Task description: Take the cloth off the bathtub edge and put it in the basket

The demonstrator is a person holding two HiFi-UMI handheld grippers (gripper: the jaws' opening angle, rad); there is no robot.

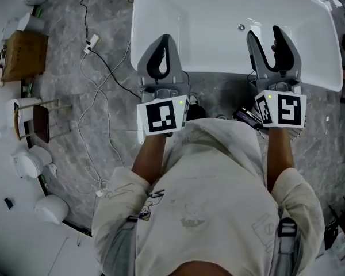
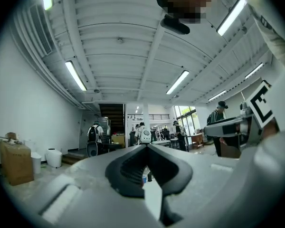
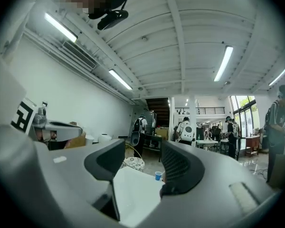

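The white bathtub (image 1: 218,69) lies across the top of the head view, and both grippers are held over its near rim. My left gripper (image 1: 164,39) (image 2: 145,148) has its fingertips touching, with nothing held. My right gripper (image 1: 266,36) (image 3: 143,151) is open; only the tub's white surface (image 3: 133,189) shows through the gap. No cloth shows in any view. A round patterned basket-like container (image 3: 133,163) stands on the floor beyond the tub in the right gripper view.
Cables (image 1: 98,68) trail over the grey stone floor left of the tub. A brown box (image 1: 24,55), a small chair (image 1: 37,119) and white fixtures (image 1: 29,163) line the left wall. Several people (image 3: 185,129) stand far back in the hall.
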